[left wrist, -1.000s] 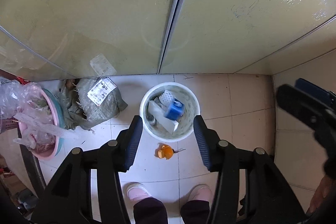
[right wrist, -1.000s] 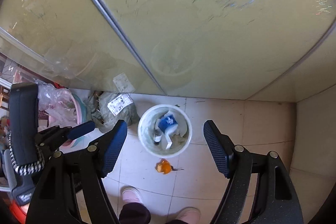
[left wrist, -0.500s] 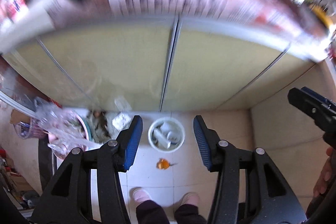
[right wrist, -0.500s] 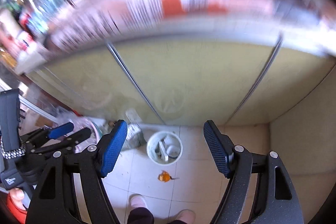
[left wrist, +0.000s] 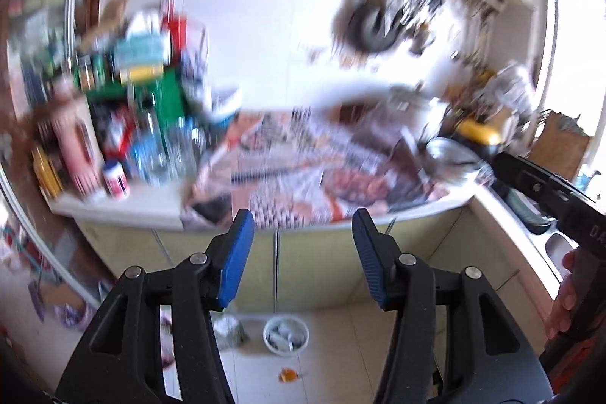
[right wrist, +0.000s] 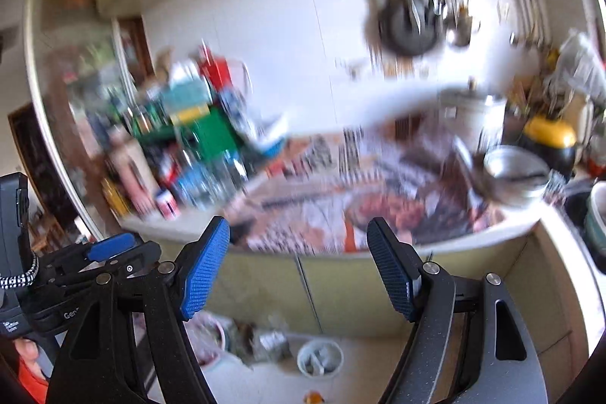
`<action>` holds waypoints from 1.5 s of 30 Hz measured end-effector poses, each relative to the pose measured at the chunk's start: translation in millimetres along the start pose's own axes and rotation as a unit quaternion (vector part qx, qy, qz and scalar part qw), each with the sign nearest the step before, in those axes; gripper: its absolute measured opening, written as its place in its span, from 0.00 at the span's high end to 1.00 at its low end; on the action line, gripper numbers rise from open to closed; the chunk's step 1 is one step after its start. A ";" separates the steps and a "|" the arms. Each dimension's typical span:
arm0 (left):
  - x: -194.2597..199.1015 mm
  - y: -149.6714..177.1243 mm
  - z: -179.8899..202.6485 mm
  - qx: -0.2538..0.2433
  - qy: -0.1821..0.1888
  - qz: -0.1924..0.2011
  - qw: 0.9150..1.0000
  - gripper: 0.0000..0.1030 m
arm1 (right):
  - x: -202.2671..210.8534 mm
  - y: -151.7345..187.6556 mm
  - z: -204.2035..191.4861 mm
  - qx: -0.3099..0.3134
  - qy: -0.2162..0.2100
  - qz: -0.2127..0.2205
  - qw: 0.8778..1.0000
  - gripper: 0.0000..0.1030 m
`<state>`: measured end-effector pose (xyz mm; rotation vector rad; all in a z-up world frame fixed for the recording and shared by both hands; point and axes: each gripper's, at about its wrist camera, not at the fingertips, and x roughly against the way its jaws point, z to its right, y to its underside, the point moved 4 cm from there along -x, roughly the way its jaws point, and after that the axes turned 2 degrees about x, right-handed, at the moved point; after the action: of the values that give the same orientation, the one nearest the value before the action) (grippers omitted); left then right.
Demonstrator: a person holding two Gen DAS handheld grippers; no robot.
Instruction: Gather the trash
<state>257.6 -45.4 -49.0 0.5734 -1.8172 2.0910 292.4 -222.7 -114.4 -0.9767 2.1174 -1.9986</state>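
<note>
With both the left gripper (left wrist: 299, 252) and right gripper (right wrist: 297, 264) spread and empty, its jaws having just widened, the sensible move is to steady over the cluttered countertop (right wrist: 378, 214), pick one scrap, and carry it to the white trash bin (left wrist: 286, 335) on the floor below.

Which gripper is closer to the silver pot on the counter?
Right. The silver pot lies ahead and right of the right gripper; the left gripper hangs farther left.
</note>
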 end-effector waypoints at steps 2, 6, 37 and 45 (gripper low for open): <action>31.5 -5.1 -0.6 -0.008 0.009 0.021 1.000 0.38 | 24.2 -4.9 -17.6 0.006 0.002 0.021 1.000 0.30; 97.8 -3.3 -2.9 -0.029 0.000 0.064 0.998 0.16 | 63.5 -2.8 -49.4 0.016 0.000 0.050 0.999 0.30; 191.9 37.0 -45.4 -0.022 0.009 0.081 0.996 0.01 | 144.5 23.3 -115.6 0.032 0.049 0.077 0.995 0.00; 186.2 36.6 -48.9 -0.021 0.016 0.076 0.997 0.01 | 146.3 23.6 -113.5 0.028 0.048 0.075 0.996 0.00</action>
<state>73.1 -7.4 5.0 0.4014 -1.9369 2.1380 114.3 -195.4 -65.5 -0.7048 2.0991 -2.0578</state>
